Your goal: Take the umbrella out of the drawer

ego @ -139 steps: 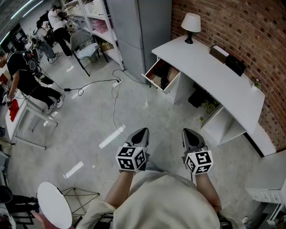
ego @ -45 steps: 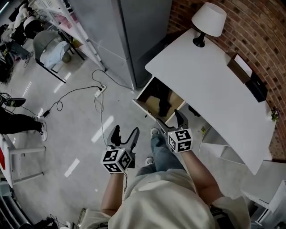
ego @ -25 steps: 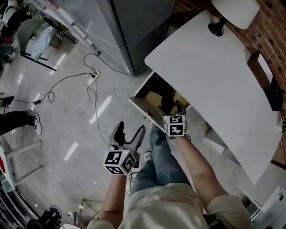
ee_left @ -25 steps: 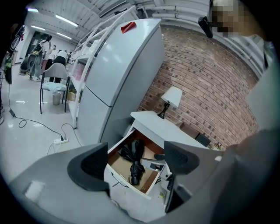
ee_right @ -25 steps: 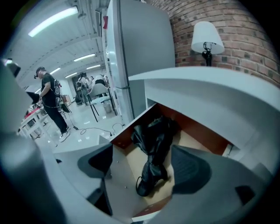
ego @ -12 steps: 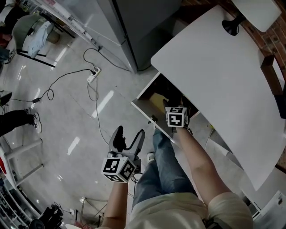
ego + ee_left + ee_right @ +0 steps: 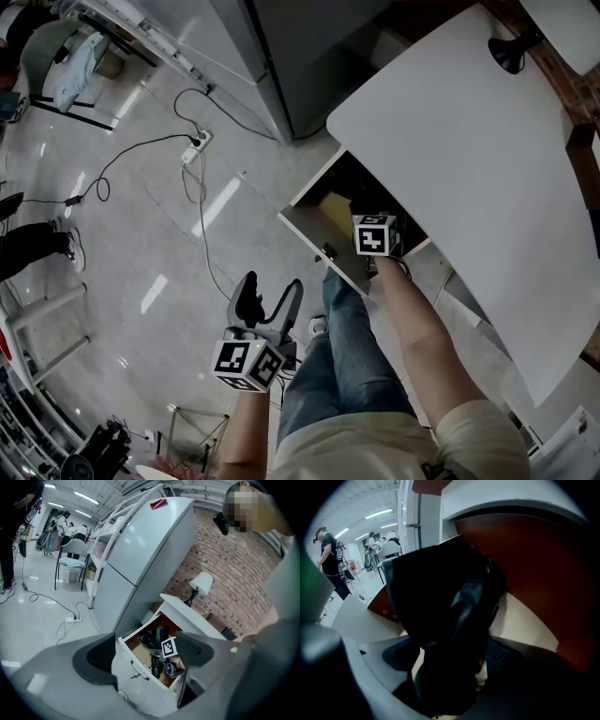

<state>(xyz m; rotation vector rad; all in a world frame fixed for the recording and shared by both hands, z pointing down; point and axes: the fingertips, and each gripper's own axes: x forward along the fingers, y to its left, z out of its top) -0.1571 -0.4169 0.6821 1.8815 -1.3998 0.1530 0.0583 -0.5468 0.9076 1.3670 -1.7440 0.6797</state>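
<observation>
Left tool (image 7: 270,292) hangs over the floor (image 7: 141,244), jaws spread, nothing between them. Right tool (image 7: 451,660) is down in the open drawer (image 7: 309,234) under the white surface's (image 7: 469,141) corner, jaws apart either side of the black folded umbrella (image 7: 450,597) (not squeezing it).

The folded black cloth umbrella (image 7: 459,616) has a soft, faintly shiny weave, creased into folds. The open white drawer (image 7: 314,241) has a smooth matt painted front, red-brown wood-look inner walls and a pale matt bottom. The white bench (image 7: 469,159) top is smooth and matt. The right claw (image 7: 447,660) is matt grey plastic with a finely gridded dark pad (image 7: 502,660). The grey floor (image 7: 122,253) is polished and glossy. The red brick wall (image 7: 225,569) is rough.
</observation>
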